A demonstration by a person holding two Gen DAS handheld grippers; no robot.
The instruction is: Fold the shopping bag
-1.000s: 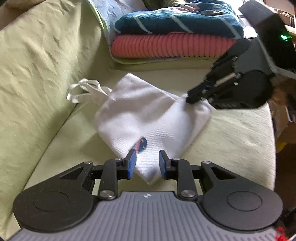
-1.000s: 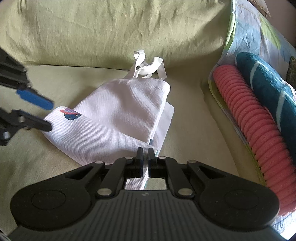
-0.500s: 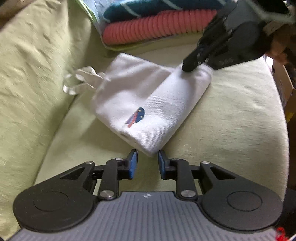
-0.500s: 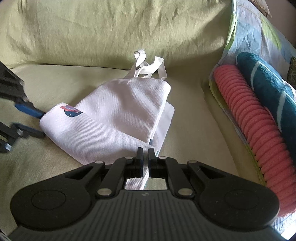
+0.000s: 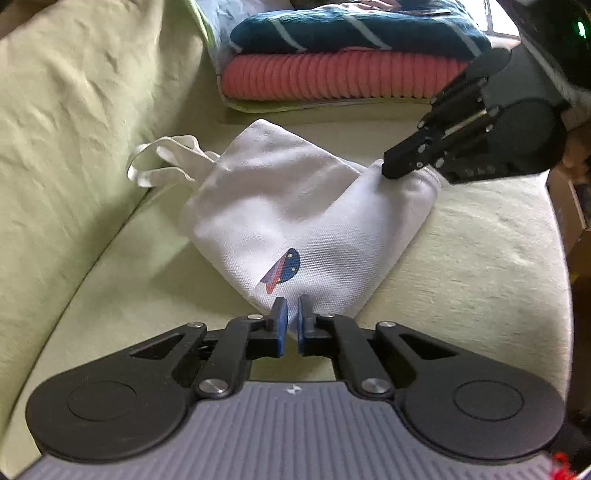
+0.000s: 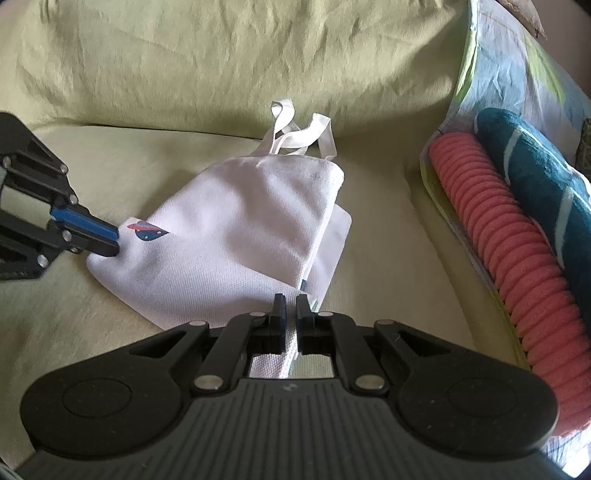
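A white cloth shopping bag (image 5: 295,206) with a small blue-and-red print (image 5: 284,271) lies folded over on a pale green sofa seat; its handles (image 5: 162,162) trail toward the backrest. My left gripper (image 5: 290,312) is shut on the bag's near corner, just below the print. My right gripper (image 6: 290,308) is shut on the opposite corner of the bag (image 6: 251,229), with cloth showing between its fingers. From the left wrist, the right gripper (image 5: 397,168) pinches the far corner. From the right wrist, the left gripper (image 6: 109,243) grips beside the print (image 6: 147,230).
A stack of folded textiles, a coral ribbed one (image 5: 332,79) under a teal striped one (image 5: 351,31), sits at the sofa's end on a patterned sheet. The sofa backrest (image 6: 221,55) rises behind the bag. The seat's front edge (image 5: 554,258) drops off beside cardboard boxes.
The left gripper, open a second ago and drawn back off the bag's corner half a second ago, has come forward and shut on that corner. The right gripper has held its corner throughout.
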